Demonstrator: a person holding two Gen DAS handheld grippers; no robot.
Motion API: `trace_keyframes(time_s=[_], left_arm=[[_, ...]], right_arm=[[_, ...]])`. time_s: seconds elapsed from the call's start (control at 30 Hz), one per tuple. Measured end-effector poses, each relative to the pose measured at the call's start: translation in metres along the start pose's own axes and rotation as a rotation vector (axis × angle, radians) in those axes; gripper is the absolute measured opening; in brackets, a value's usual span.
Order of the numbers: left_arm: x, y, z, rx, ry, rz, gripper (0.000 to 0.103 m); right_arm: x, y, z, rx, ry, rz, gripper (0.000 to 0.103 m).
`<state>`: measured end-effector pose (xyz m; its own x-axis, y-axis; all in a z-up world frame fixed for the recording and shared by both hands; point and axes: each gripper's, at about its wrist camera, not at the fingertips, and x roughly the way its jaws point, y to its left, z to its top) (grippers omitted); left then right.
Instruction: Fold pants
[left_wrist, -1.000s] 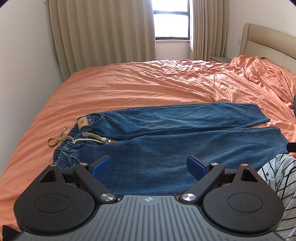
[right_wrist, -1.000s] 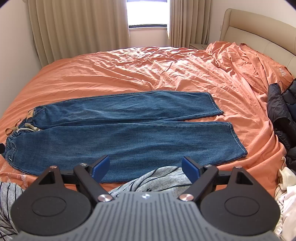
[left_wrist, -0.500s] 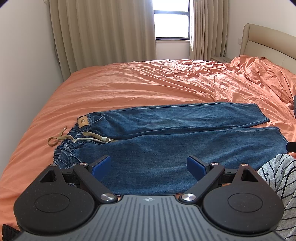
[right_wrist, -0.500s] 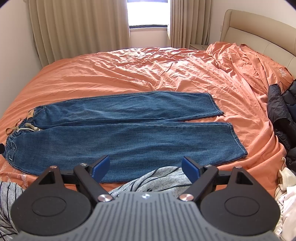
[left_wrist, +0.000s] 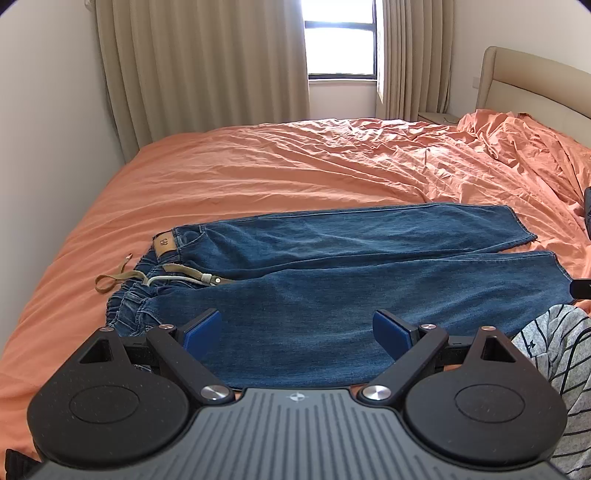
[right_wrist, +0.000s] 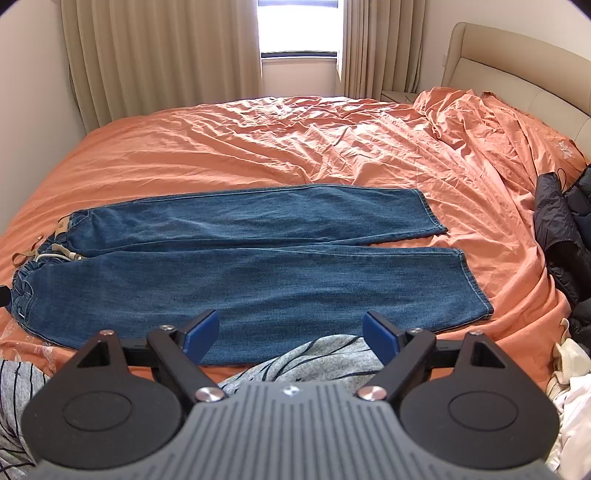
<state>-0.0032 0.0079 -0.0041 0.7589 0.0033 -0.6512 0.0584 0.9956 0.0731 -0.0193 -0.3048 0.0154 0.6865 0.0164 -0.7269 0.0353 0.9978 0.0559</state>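
Blue jeans (left_wrist: 332, 280) lie flat on the orange bed, waistband to the left, both legs stretched to the right, side by side. A tan drawstring (left_wrist: 122, 277) trails off the waistband. My left gripper (left_wrist: 297, 330) is open and empty, held above the near leg close to the waist. In the right wrist view the jeans (right_wrist: 240, 266) fill the middle, hems (right_wrist: 476, 288) at the right. My right gripper (right_wrist: 291, 334) is open and empty, above the near edge of the near leg.
A grey striped garment (right_wrist: 325, 358) lies at the bed's near edge under the right gripper; it also shows in the left wrist view (left_wrist: 554, 350). Dark jackets (right_wrist: 561, 236) and white clothes (right_wrist: 572, 387) are heaped at the right. Headboard (right_wrist: 517, 62) at far right, curtains behind.
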Motion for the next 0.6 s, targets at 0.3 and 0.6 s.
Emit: trace_keyframes(time_s=[0.3,0.6], left_arm=[[-0.0017,-0.0005,-0.0010,-0.001,0.002,0.000,0.103],[-0.0018,0.0017,-0.0028,-0.003,0.008,-0.003,0.103]], right_arm=[[-0.0002,0.0035,0.0002,-0.010,-0.002,0.009,0.081],[0.0015,0.0029,-0.0011,-0.012,0.002,0.016,0.081]])
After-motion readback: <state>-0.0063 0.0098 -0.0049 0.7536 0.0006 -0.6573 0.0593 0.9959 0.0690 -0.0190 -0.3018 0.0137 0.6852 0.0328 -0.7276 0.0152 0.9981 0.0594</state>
